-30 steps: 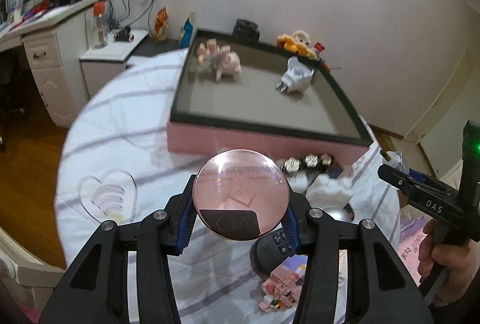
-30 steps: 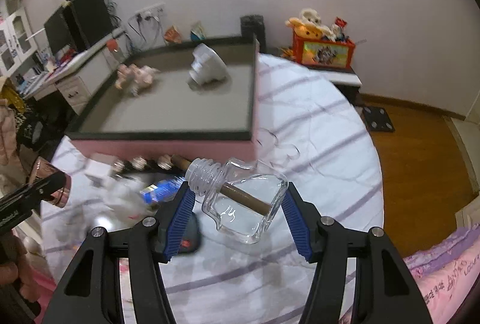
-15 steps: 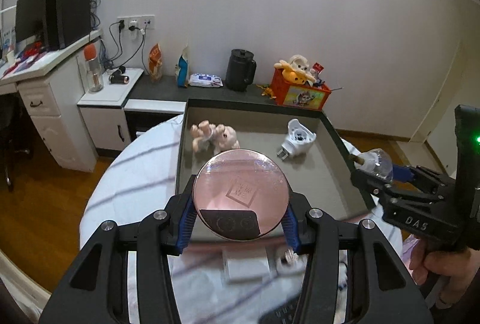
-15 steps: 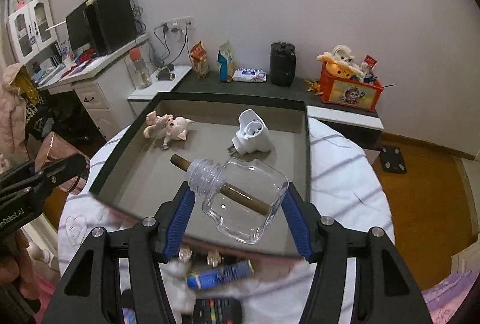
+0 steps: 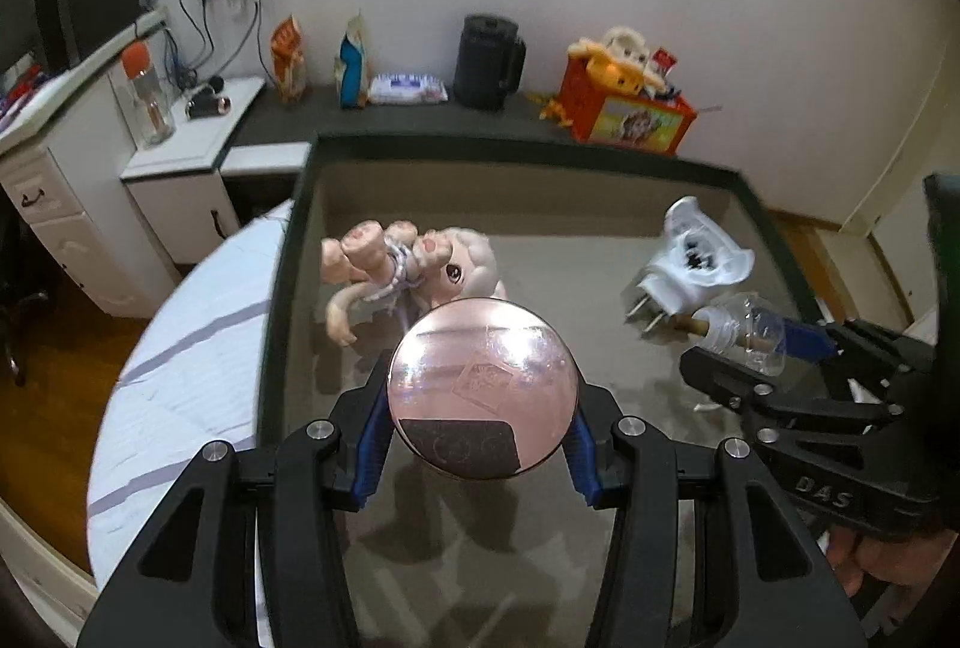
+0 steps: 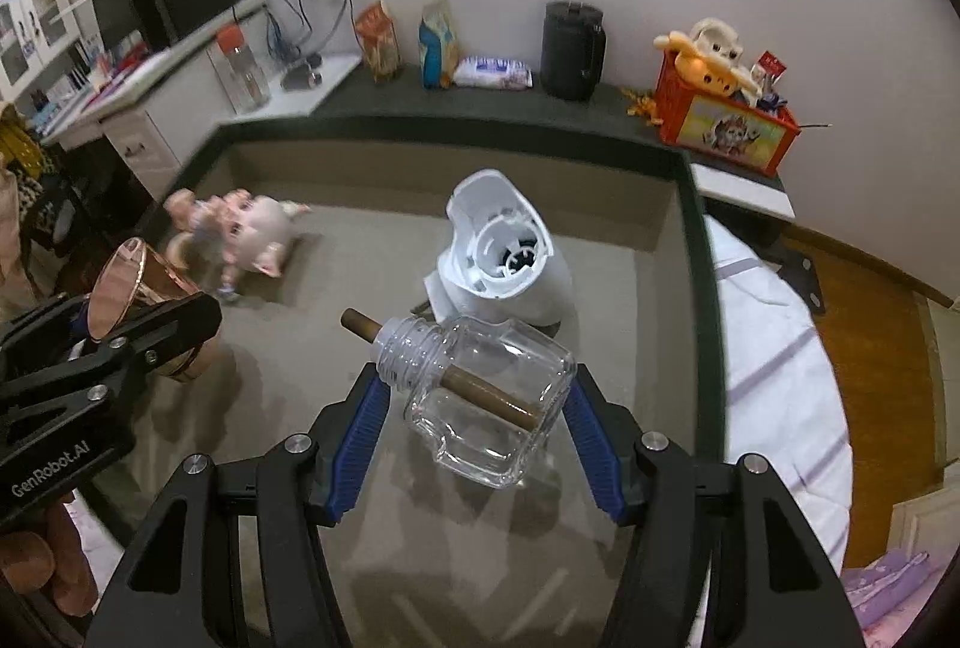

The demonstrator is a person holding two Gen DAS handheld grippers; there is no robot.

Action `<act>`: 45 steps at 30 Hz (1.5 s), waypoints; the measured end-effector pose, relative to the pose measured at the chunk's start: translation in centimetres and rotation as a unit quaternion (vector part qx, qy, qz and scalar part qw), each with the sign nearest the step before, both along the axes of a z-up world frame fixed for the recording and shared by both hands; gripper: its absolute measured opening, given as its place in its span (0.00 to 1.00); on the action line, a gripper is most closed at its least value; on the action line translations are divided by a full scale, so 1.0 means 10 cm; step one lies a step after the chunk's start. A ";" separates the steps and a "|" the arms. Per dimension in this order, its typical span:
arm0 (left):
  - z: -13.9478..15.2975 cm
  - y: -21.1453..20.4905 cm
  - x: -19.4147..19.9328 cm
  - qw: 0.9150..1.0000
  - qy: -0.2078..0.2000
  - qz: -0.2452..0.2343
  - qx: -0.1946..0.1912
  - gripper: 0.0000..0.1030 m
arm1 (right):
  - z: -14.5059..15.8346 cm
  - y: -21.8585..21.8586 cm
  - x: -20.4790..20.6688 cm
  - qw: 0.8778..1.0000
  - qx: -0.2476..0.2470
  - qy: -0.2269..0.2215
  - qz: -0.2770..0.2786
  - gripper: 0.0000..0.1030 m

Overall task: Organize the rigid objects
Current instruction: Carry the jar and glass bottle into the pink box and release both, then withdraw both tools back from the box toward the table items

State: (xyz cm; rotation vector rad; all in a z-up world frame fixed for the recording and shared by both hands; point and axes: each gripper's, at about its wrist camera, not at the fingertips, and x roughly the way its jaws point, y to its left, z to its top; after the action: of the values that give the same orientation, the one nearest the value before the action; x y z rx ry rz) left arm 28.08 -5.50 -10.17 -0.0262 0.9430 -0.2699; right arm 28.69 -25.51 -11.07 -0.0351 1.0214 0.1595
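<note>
I note my left gripper (image 5: 483,396) clamped on a pink round compact (image 5: 483,390), right gripper (image 6: 474,396) clamped on a glass bottle (image 6: 489,402), both above the tray (image 6: 696,228); white plug (image 6: 504,252), seemingly an adapter, at twelve o'clock.

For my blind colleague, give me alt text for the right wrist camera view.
The right gripper holds a clear glass bottle with a brown wick above a grey tray containing a white plug-in device and a pink pig toy. At left, the left gripper carries a rose-gold round object.
</note>
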 end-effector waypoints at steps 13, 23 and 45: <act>0.36 0.08 -0.34 0.998 -0.052 0.012 0.032 0.96 | 0.20 -0.06 -0.15 1.000 0.001 -0.005 -0.017 0.87; 0.84 0.45 -1.17 0.994 -0.094 0.047 -0.007 1.00 | 0.78 -0.03 -1.02 0.995 0.032 -0.090 -0.031 1.00; 0.97 0.55 -2.61 0.992 -0.106 0.069 -0.015 1.00 | 1.47 -0.07 -2.67 0.977 0.027 -0.198 -0.078 1.00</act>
State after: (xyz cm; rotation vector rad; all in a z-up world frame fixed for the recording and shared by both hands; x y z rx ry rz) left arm 1.96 0.01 -0.44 -0.0886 0.7217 -0.1549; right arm 1.96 -26.21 3.61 0.0609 0.6171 0.0324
